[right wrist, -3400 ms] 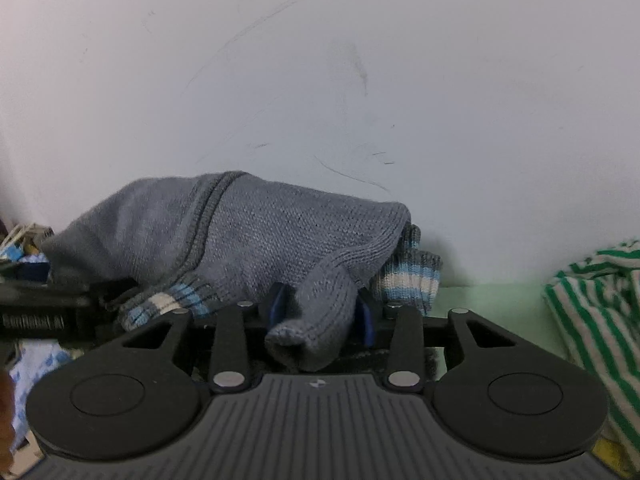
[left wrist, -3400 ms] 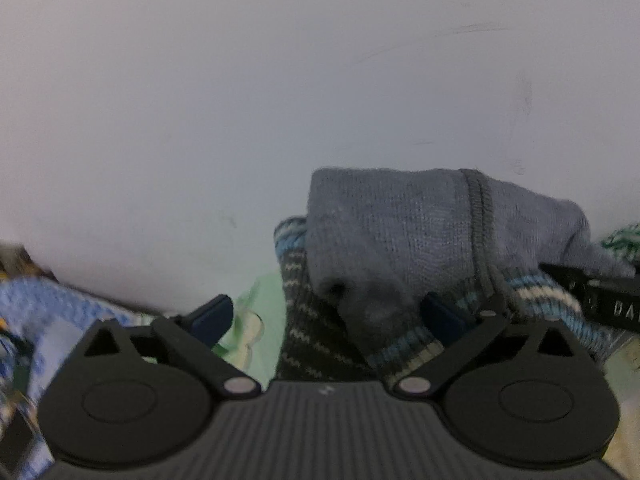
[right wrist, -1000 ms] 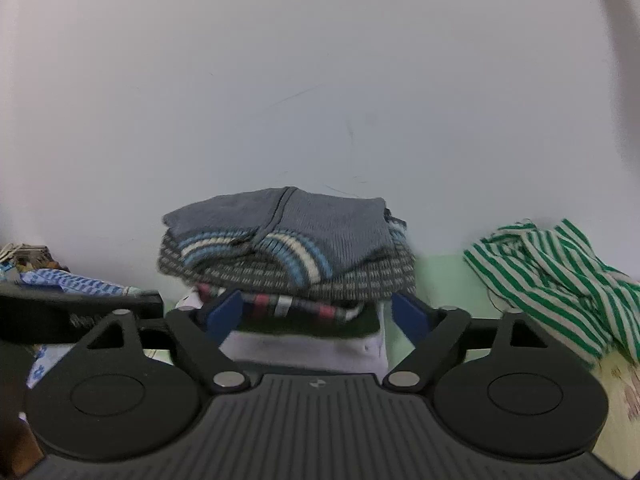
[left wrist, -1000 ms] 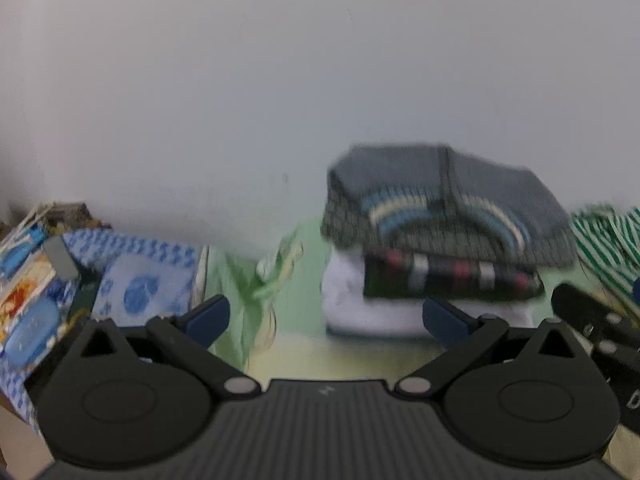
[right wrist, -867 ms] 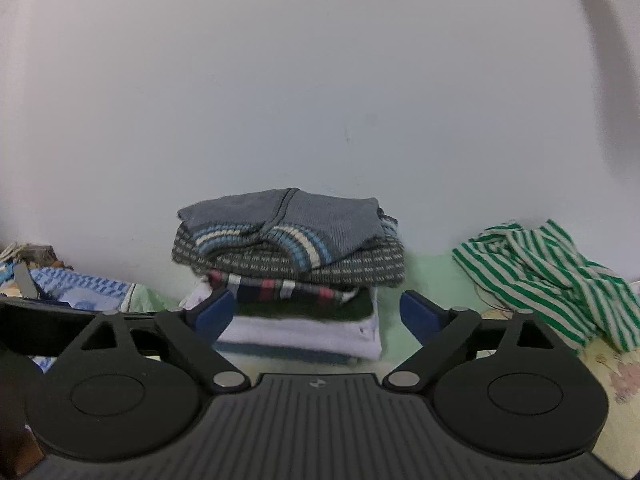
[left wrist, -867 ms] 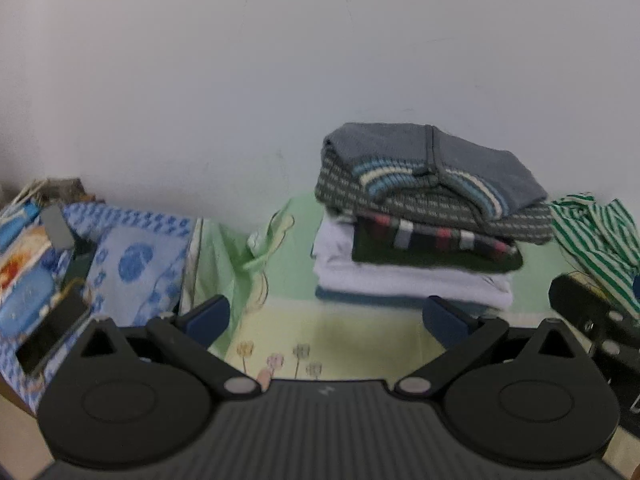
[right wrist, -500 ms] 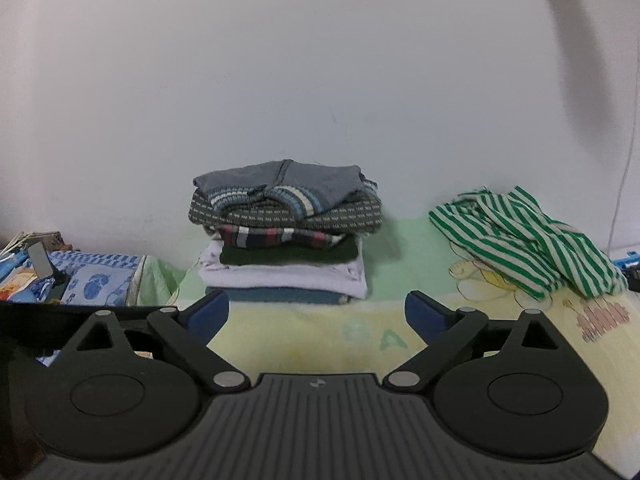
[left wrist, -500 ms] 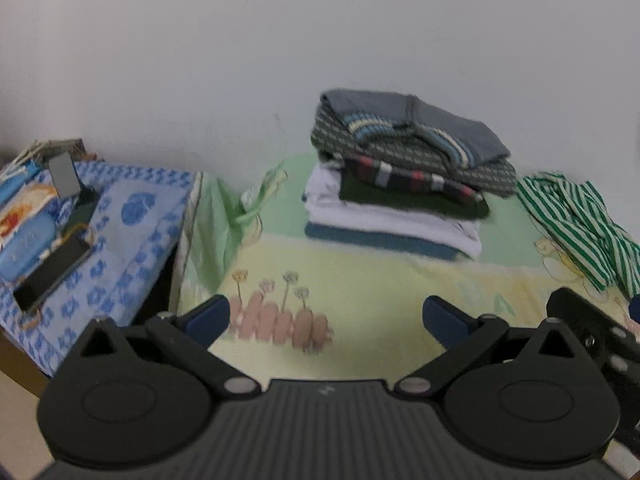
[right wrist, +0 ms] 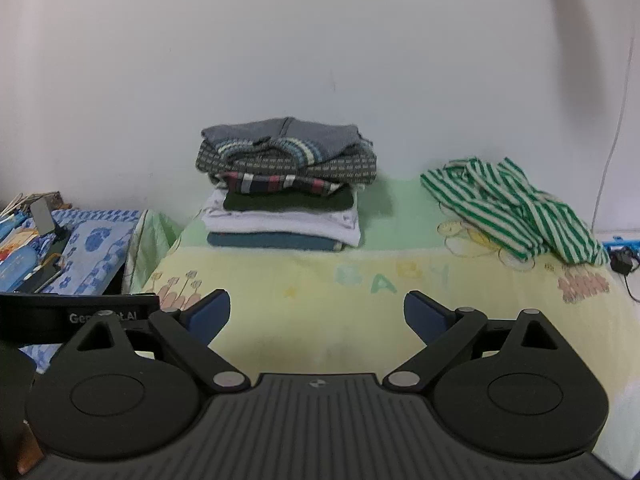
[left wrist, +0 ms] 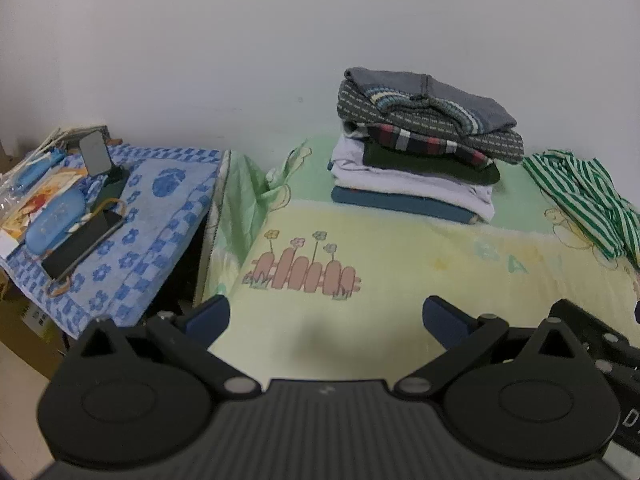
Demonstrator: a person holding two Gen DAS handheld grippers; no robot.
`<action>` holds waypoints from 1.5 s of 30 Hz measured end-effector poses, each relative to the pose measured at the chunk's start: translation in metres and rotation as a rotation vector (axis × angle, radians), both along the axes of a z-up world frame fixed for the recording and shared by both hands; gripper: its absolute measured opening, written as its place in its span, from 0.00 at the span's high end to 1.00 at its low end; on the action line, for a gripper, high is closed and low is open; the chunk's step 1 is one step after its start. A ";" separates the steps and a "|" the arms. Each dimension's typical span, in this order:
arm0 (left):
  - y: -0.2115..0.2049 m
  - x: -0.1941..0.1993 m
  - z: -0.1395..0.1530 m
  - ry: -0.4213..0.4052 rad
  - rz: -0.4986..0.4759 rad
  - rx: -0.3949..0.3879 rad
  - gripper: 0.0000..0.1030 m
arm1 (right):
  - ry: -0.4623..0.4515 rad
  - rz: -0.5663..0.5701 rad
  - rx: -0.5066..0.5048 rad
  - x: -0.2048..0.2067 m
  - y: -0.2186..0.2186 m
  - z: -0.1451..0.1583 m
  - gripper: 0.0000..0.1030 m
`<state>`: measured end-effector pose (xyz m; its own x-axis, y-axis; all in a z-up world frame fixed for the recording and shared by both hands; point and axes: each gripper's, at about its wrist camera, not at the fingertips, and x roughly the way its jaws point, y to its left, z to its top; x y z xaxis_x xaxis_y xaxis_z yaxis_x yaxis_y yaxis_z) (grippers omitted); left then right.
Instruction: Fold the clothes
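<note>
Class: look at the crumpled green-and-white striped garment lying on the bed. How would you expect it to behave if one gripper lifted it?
The crumpled green-and-white striped garment lies in loose folds, so it probably droops limply. Thin-looking cloth suggests it is light. Its strands look twisted together, so a single pinch would likely lift a tangled bunch, not a flat sheet.

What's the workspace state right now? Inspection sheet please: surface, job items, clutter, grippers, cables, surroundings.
Surface: pale yellow-green printed bedsheet, bare in front of both grippers.
Job's things: stack of folded clothes against the wall, grey knit sweater on top; unfolded green-and-white striped garment lying to its right.
Clutter: blue patterned side cloth carrying a black phone, a blue case and papers.
Grippers: left gripper open, empty; right gripper open, empty.
Cables: white cord down the wall; black plug at the right edge.
Surroundings: plain white wall.
</note>
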<state>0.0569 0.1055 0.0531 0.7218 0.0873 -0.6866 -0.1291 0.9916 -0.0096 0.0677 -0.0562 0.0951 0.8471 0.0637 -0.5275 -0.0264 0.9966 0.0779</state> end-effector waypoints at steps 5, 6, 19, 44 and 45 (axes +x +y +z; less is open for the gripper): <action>0.000 -0.016 0.004 0.017 0.027 0.055 0.00 | 0.040 0.004 0.026 -0.013 -0.003 -0.005 0.09; 0.000 -0.019 0.005 0.027 0.025 0.064 0.00 | 0.044 0.006 0.033 -0.016 -0.004 -0.006 0.09; -0.005 -0.131 0.027 0.086 0.107 0.073 0.01 | 0.223 0.186 0.236 -0.068 -0.056 0.010 0.09; -0.057 -0.119 0.042 -0.037 0.063 0.042 0.00 | 0.043 0.056 0.050 -0.095 -0.067 0.008 0.09; -0.055 -0.115 0.042 -0.042 0.055 0.036 0.00 | 0.043 0.044 0.038 -0.092 -0.064 0.009 0.08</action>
<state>-0.0578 0.0505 0.0953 0.7433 0.1519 -0.6514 -0.1840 0.9827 0.0193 -0.0244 -0.1207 0.1044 0.8196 0.1211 -0.5601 -0.0658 0.9908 0.1180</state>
